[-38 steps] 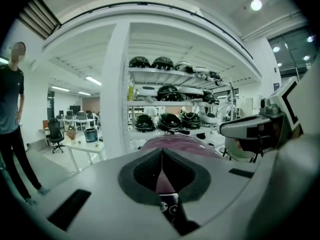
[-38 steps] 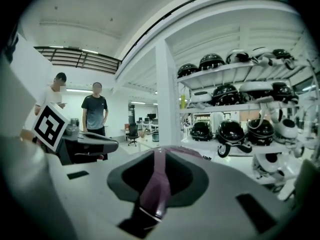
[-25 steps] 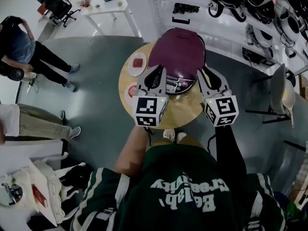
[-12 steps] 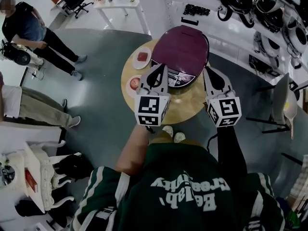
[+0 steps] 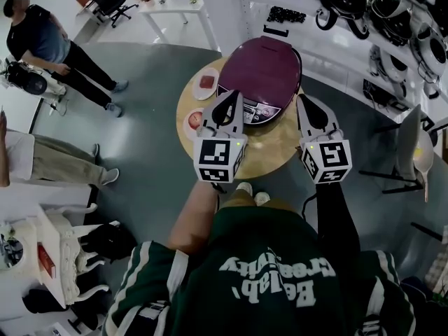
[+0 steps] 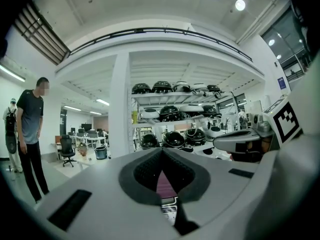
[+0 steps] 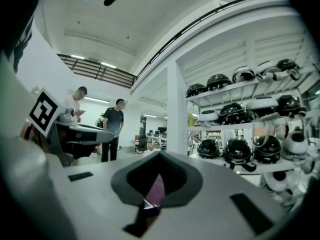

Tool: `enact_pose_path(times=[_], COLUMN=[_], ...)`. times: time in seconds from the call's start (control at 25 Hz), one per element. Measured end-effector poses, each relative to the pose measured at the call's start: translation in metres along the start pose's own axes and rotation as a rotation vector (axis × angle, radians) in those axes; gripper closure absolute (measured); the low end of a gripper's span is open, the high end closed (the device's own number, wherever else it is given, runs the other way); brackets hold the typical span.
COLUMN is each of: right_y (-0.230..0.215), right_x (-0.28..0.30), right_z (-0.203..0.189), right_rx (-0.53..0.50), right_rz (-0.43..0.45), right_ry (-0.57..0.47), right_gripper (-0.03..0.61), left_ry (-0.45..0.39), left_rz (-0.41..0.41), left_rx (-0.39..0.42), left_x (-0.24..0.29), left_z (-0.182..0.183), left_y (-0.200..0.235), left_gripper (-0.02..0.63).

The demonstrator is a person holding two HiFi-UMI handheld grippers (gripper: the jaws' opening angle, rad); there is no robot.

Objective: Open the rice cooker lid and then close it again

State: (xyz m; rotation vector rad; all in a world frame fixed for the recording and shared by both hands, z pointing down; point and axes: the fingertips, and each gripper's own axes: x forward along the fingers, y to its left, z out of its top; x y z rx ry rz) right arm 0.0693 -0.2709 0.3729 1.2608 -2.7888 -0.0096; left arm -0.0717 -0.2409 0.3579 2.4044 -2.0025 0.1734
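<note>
Beside two small plates (image 5: 201,93) on the round table (image 5: 269,156), our left tongs (image 5: 236,96) are closed and empty, tips pointing at the purple rice cooker (image 5: 262,72). It sits shut at the table's far side. Our right tongs (image 5: 303,101), near its right front, are closed on nothing too.

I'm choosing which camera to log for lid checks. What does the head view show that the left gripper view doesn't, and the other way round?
Only the head view: the round table, two small plates on it, the rice cooker's control panel, and the left tongs from outside, shut. Only the left gripper view: the ceiling lamp. Both: the maroon lid, closed in the head view, a mere sliver in the left gripper view; the right tongs; the shelves; a bystander in a dark shirt.
</note>
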Motion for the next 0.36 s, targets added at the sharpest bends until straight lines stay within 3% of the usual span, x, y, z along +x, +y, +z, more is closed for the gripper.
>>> enact_pose_path(times=[0.36], right_y=[0.0035], right_x=[-0.0094], right_z=[0.0048], right_rx=[-0.001], right_rz=[-0.003], right_ry=[-0.019], right_gripper=[0.575], left_ry=[-0.018], left_rz=[0.004], left_rx=[0.002], left_x=[-0.0093], left_z=[0.0034], left_y=[-0.0064], left_gripper=[0.615])
